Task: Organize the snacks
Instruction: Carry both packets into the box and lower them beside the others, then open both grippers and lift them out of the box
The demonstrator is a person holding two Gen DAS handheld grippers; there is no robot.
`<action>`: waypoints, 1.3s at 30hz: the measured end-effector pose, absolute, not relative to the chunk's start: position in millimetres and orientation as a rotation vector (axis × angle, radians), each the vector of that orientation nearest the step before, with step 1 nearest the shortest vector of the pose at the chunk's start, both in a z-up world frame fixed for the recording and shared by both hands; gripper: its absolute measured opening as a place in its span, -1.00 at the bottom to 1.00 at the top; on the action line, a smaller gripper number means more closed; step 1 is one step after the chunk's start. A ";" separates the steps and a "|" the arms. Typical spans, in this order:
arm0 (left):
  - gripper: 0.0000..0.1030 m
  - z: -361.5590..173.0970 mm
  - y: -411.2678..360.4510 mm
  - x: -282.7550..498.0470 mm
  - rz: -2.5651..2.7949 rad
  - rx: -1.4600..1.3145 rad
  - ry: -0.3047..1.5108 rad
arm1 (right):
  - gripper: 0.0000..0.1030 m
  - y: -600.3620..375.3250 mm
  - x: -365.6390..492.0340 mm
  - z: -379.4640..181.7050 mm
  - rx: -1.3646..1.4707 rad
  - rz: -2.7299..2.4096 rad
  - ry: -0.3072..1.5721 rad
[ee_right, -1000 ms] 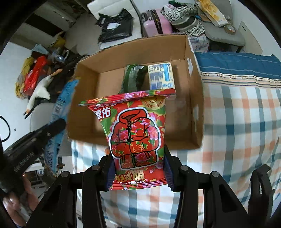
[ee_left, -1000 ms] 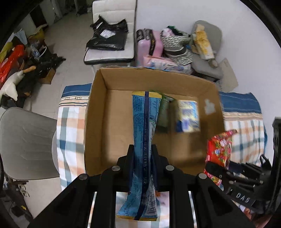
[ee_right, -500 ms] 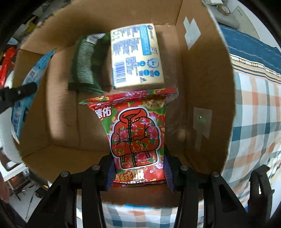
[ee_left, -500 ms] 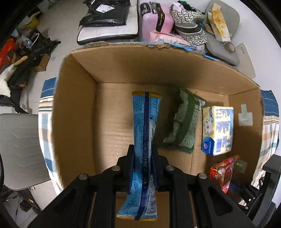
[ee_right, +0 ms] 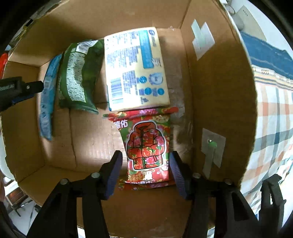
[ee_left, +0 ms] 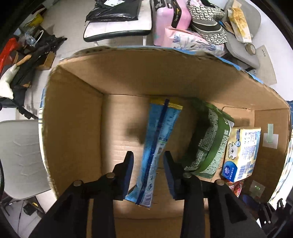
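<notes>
Both grippers reach down into an open cardboard box (ee_left: 73, 117). My left gripper (ee_left: 148, 161) is open, and the long blue snack packet (ee_left: 157, 142) stands loose between its fingers, tilted, its lower end near the box floor. My right gripper (ee_right: 145, 161) is open too, with the red floral packet (ee_right: 146, 146) lying flat on the box floor (ee_right: 91, 142) between its fingers. A green packet (ee_left: 208, 141) and a yellow-and-blue pack (ee_left: 241, 152) lie further right in the box. In the right wrist view the green packet (ee_right: 77, 76) and the yellow pack (ee_right: 135, 71) sit beyond the red one.
The box stands on a plaid cloth (ee_right: 271, 128). A grey chair (ee_left: 20, 155) is to the left. Behind the box are a white chair with a black bag (ee_left: 117, 16), a pink suitcase (ee_left: 170, 16) and a pile of bags and hats (ee_left: 207, 20).
Both grippers went from above the box down into it, then opened. The blue packet and the red packet were let go inside the box.
</notes>
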State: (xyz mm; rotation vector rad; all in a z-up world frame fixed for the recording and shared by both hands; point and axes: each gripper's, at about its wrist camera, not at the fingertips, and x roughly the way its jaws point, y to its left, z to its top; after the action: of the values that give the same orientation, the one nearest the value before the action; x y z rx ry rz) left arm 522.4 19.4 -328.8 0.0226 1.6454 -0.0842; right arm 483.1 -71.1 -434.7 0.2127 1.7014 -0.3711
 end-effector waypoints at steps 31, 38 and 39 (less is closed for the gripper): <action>0.96 -185.8 38.1 347.8 -0.030 0.103 1.180 | 0.93 -31.6 418.8 -316.1 0.060 -0.376 1.386; 0.96 -150.3 44.2 317.7 -0.020 0.088 1.095 | 0.93 -19.5 395.2 -282.6 0.064 -0.347 1.322; 0.96 -146.4 46.3 313.3 -0.019 0.087 1.087 | 0.93 -18.7 391.1 -278.8 0.077 -0.334 1.317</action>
State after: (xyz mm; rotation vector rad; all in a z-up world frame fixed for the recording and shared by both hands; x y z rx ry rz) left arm 313.3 46.3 -146.4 0.0874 1.0867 -0.0186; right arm 391.1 -18.7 -278.8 0.0772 1.3173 -0.3338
